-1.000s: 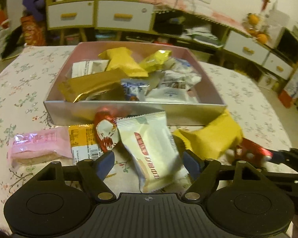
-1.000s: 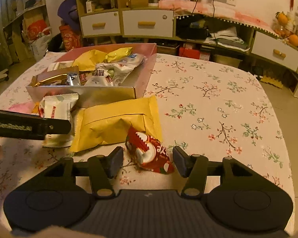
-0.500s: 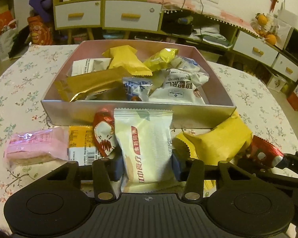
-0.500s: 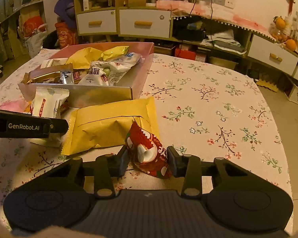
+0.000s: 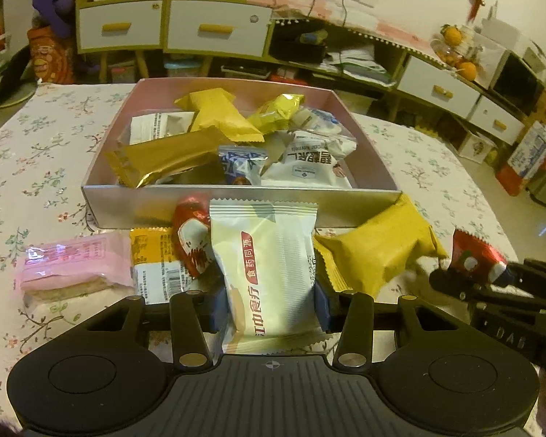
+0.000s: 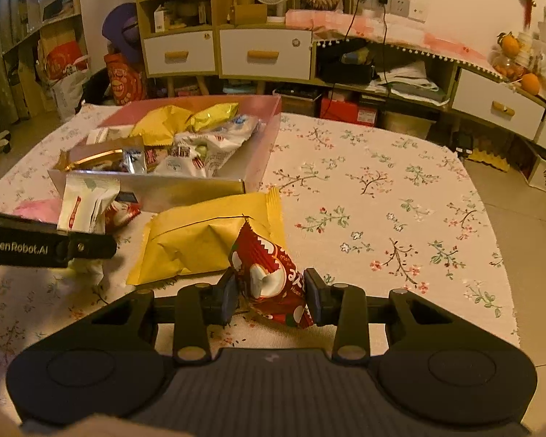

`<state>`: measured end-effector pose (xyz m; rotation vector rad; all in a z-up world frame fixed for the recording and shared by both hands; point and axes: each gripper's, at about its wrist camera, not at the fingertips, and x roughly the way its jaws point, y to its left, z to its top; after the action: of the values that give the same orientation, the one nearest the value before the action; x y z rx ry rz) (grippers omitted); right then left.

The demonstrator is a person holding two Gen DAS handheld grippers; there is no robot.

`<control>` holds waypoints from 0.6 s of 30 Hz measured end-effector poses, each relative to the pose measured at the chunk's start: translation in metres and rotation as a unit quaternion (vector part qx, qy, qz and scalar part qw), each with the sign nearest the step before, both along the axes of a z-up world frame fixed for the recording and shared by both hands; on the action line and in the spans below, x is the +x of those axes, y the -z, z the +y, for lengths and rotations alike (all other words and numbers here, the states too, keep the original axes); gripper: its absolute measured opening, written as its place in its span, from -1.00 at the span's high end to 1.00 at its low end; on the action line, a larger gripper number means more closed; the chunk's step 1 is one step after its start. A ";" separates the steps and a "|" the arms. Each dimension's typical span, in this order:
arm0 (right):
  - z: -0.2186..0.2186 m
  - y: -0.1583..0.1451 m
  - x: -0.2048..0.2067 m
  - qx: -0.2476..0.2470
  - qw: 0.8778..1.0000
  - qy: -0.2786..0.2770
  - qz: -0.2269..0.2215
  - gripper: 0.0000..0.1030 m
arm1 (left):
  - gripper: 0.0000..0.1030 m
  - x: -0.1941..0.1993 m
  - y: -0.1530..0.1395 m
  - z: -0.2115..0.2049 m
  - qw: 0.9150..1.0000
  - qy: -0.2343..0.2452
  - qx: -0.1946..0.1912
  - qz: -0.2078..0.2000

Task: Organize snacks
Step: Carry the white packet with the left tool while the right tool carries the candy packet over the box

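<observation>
Left tool (image 5: 271, 307) clamps white packet (image 5: 269, 266); right tool (image 6: 271, 296) clamps red packet (image 6: 269, 276). Lift both above box (image 5: 236, 205) wall before releasing inside.

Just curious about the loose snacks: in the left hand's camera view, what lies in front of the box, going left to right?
Pink wafer packet → orange-and-white barcode packet → white packet with red label, clamped in the left gripper → big yellow packet → red foil packet.
</observation>
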<state>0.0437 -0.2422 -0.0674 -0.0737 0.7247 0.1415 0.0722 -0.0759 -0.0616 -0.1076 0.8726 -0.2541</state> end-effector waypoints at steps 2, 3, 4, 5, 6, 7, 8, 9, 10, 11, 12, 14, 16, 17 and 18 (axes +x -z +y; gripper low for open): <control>0.000 -0.004 -0.001 0.004 1.000 0.002 -0.003 0.33 | 0.15 -0.003 -0.003 0.003 1.000 0.005 -0.003 0.001; -0.001 -0.006 -0.002 0.006 1.000 0.004 -0.005 0.33 | 0.15 -0.004 -0.004 0.004 1.000 0.007 -0.005 0.002; -0.002 -0.008 -0.002 0.008 1.000 0.005 -0.008 0.33 | 0.15 -0.005 -0.006 0.005 1.000 0.008 -0.006 0.002; -0.002 -0.011 -0.002 0.012 1.000 0.006 -0.010 0.33 | 0.15 -0.006 -0.008 0.007 1.000 0.010 -0.008 0.001; -0.002 -0.013 -0.002 0.015 1.000 0.006 -0.013 0.33 | 0.15 -0.007 -0.010 0.008 1.000 0.012 -0.010 0.000; -0.002 -0.015 -0.002 0.019 1.000 0.007 -0.015 0.32 | 0.15 -0.008 -0.012 0.009 1.000 0.014 -0.012 -0.001; -0.001 -0.017 -0.002 0.023 1.000 0.007 -0.017 0.33 | 0.15 -0.009 -0.015 0.011 1.000 0.016 -0.014 -0.004; 0.000 -0.019 -0.003 0.027 0.999 0.008 -0.020 0.32 | 0.15 -0.010 -0.017 0.013 1.000 0.018 -0.016 -0.006; 0.001 -0.020 -0.003 0.029 0.999 0.009 -0.021 0.33 | 0.15 -0.011 -0.020 0.014 1.000 0.019 -0.018 -0.008; 0.002 -0.021 -0.002 0.031 0.999 0.010 -0.023 0.32 | 0.15 -0.012 -0.022 0.016 1.000 0.020 -0.019 -0.011; 0.003 -0.023 -0.001 0.034 0.999 0.011 -0.023 0.32 | 0.15 -0.012 -0.024 0.018 0.999 0.021 -0.020 -0.013; 0.005 -0.025 0.000 0.041 0.999 0.014 -0.025 0.32 | 0.15 -0.013 -0.027 0.022 0.999 0.021 -0.025 -0.015; 0.007 -0.028 0.002 0.047 0.998 0.018 -0.027 0.32 | 0.15 -0.013 -0.031 0.026 0.999 0.021 -0.029 -0.019; 0.006 -0.032 0.001 0.050 0.998 0.020 -0.030 0.32 | 0.15 -0.013 -0.032 0.028 0.999 0.021 -0.031 -0.020; 0.007 -0.034 0.001 0.053 0.998 0.021 -0.034 0.32 | 0.15 -0.013 -0.034 0.030 0.999 0.021 -0.033 -0.022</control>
<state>0.0449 -0.2356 -0.0332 0.0365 0.6493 0.1368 0.0589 -0.0462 -0.0279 -0.1440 0.8231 -0.3235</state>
